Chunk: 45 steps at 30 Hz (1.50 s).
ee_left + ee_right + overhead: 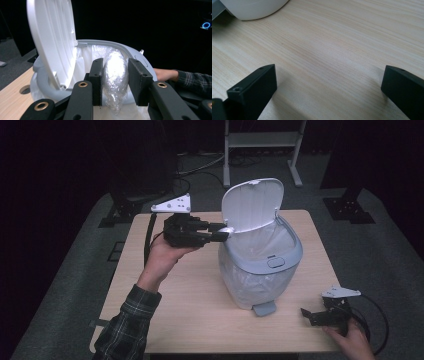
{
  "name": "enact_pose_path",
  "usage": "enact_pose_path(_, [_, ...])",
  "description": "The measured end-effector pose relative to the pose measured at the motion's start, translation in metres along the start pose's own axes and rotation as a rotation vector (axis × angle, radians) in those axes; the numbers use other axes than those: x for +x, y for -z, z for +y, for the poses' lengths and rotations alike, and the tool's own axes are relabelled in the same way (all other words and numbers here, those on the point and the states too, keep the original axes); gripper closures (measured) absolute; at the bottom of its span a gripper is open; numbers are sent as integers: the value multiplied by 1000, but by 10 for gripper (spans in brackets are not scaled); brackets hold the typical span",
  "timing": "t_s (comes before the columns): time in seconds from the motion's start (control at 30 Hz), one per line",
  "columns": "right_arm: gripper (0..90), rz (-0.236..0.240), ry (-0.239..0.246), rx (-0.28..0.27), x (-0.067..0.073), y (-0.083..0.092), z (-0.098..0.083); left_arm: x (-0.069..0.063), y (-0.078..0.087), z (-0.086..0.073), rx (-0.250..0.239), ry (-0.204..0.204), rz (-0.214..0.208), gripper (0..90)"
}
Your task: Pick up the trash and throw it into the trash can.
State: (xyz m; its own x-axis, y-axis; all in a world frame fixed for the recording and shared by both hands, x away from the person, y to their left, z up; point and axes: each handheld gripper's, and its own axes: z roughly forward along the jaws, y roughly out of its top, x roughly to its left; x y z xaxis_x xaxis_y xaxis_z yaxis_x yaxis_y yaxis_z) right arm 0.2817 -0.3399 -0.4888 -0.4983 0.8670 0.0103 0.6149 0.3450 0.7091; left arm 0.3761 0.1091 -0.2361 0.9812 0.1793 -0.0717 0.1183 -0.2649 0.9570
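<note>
A crumpled wad of clear plastic wrap [113,75] sits between the jaws of my left gripper [116,65], which is shut on it. In the high view the left gripper [221,233] hangs level at the left rim of a white pedal bin [260,265], with the wad [227,230] at the edge of the opening. The bin's lid [252,205] stands up and open, and a clear liner bag lines the inside. My right gripper [306,314] rests low at the table's near right corner, open with bare wood between its jaws [329,75].
The bin stands mid-table on a light wooden table [175,310], its grey foot pedal [264,308] facing the near edge. Its base [254,7] lies just beyond the right gripper. A metal rack [262,140] and dark stands are on the floor behind.
</note>
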Motion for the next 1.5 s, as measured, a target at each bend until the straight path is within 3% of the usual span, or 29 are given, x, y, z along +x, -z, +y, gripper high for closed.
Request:
enact_pose_path(1.07, [0,0,0,0,0,0,0,12,-65,21,24,-13,-41,658])
enact_pose_path(1.33, [0,0,0,0,0,0,0,13,-72,21,29,-13,-41,645])
enact_pose_path(1.5, [0,0,0,0,0,0,0,13,-70,21,29,-9,-49,552])
